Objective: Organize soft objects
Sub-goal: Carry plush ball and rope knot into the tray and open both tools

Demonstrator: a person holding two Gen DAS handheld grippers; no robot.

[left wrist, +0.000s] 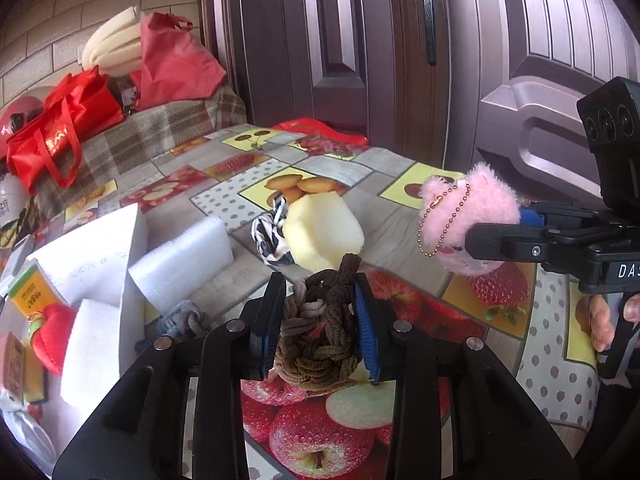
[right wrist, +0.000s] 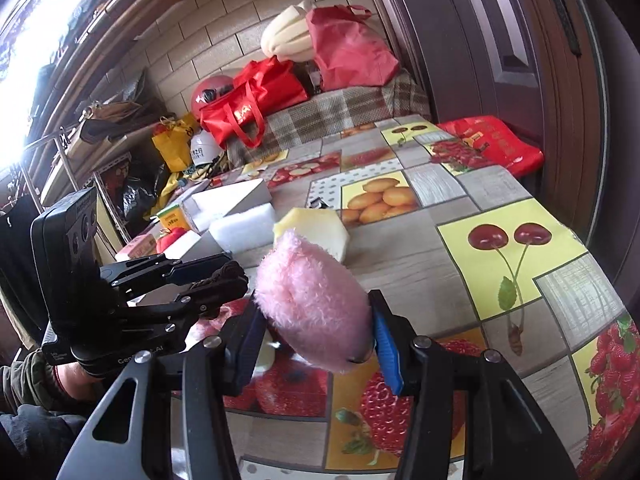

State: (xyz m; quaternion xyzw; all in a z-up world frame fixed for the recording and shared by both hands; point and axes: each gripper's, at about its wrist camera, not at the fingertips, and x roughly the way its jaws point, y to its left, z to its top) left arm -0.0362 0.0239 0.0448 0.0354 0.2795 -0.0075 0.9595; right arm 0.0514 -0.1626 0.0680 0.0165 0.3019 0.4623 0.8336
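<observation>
Both hands are loaded. The left gripper (left wrist: pixel 318 322) is squeezed nearly closed on a bundle of hair ties (left wrist: pixel 320 332), brown and beige loops all tangled together, held up over the fruit-print tablecloth (left wrist: pixel 384 160). The right gripper (right wrist: pixel 316 334) sits partway open with its pads pressed into a pink plush toy (right wrist: pixel 312 304), which is also clear of the cloth; its little bead chain (left wrist: pixel 440 216) hangs off the side.

Handling-wise both are featherlight and squishy, nothing to break. The hair ties are stretchy and loose, so I'd say a loop can slip out unless the pinch goes through the thick middle of the clump, which is about where it is. The plush just compresses, so gripping across the body works fine, but that chain could snag on something.

More soft stuff waits on the table: a yellow sponge (left wrist: pixel 324 232), a zebra-print scrunchie (left wrist: pixel 268 236), white foam blocks (left wrist: pixel 180 260), and a grey hair tie (left wrist: pixel 180 320).

Writing: "DAS" shows on the right gripper's body, and something like "Gen…AI" on the left one, though the fisheye smears it, so I can't be sure.
</observation>
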